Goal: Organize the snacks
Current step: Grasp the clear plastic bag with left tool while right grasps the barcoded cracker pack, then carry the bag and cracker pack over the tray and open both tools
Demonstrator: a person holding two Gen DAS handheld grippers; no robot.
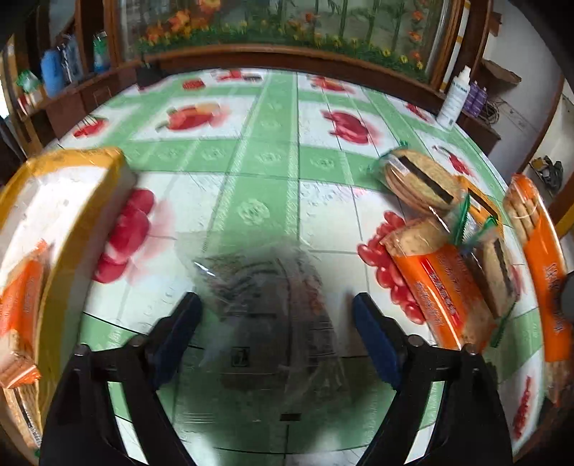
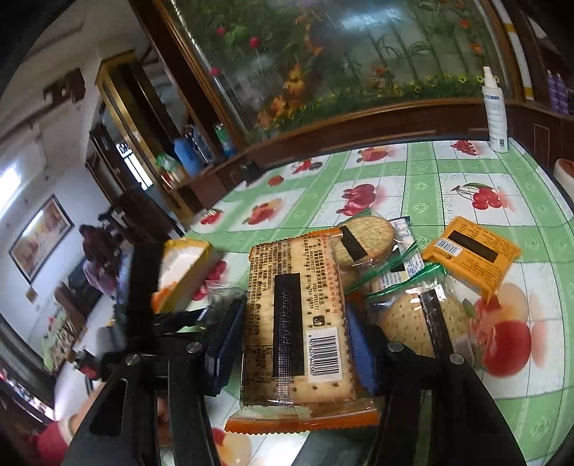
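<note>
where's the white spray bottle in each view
Left wrist: spray bottle at upper right, on the table's far edge.
Right wrist: spray bottle at upper right, on the far edge too.
Shared landmark: the flower mural behind the table.

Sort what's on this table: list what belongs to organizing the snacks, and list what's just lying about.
Job:
- rectangular cracker pack, clamped in the right gripper
- round biscuit packs
- small orange snack packet
- yellow-rimmed box
- left gripper, open

Lying about:
- white spray bottle
- fruit-print tablecloth
</note>
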